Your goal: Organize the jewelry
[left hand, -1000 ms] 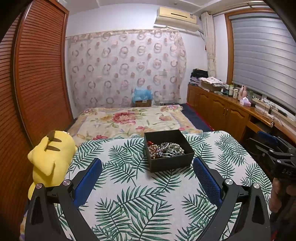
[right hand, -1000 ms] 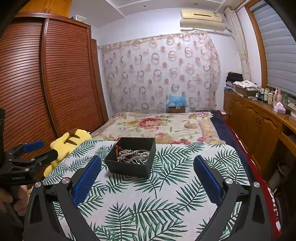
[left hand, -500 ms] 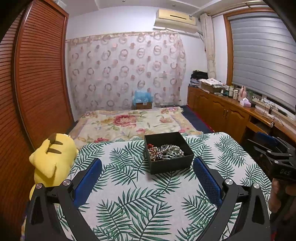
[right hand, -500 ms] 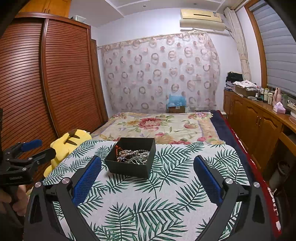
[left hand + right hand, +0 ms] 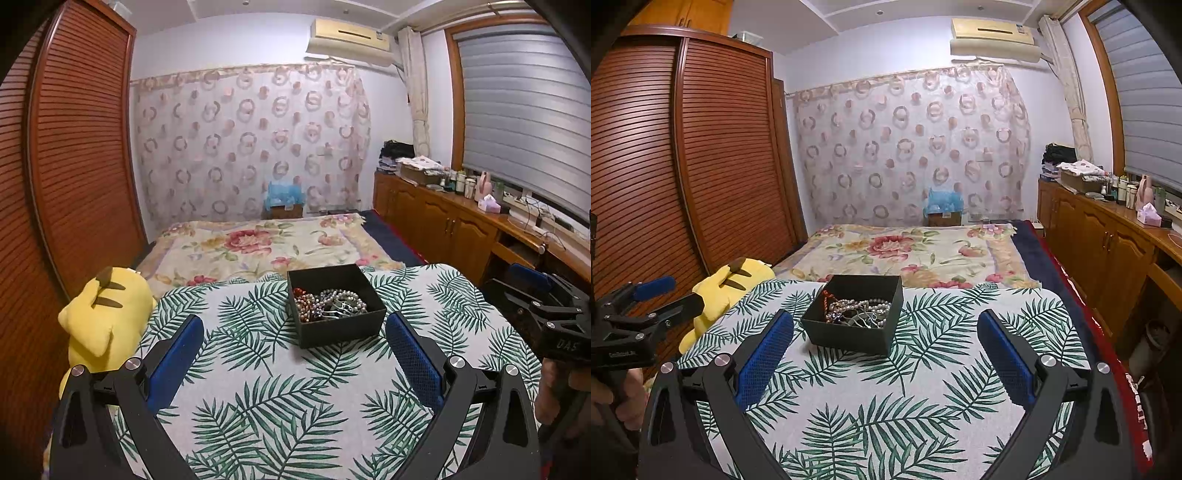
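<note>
Little has shifted since a second ago: both grippers hover at much the same height, and the left wrist view has only tipped up slightly, so the black box sits lower in it. Behind, a floral bedspread (image 5: 258,243) fills the bed, its far end hidden by a blue-wrapped carton. Nearer, a palm-leaf cloth (image 5: 923,387) covers the work surface, its near edge cut off by the gripper frames. A yellow plush toy (image 5: 103,317) lies at its left edge, partly out of view. The square, matte black box (image 5: 857,332) stands on the cloth ahead of both grippers, holding a tangle of jewelry (image 5: 328,304): pearl-like strands and reddish beads, perhaps some metal pieces, too knotted to separate. Left gripper (image 5: 295,365) and right gripper (image 5: 886,365) both have their blue, textured fingers spread wide, holding nothing. White lettering on each gripper body is too blurred to read.
</note>
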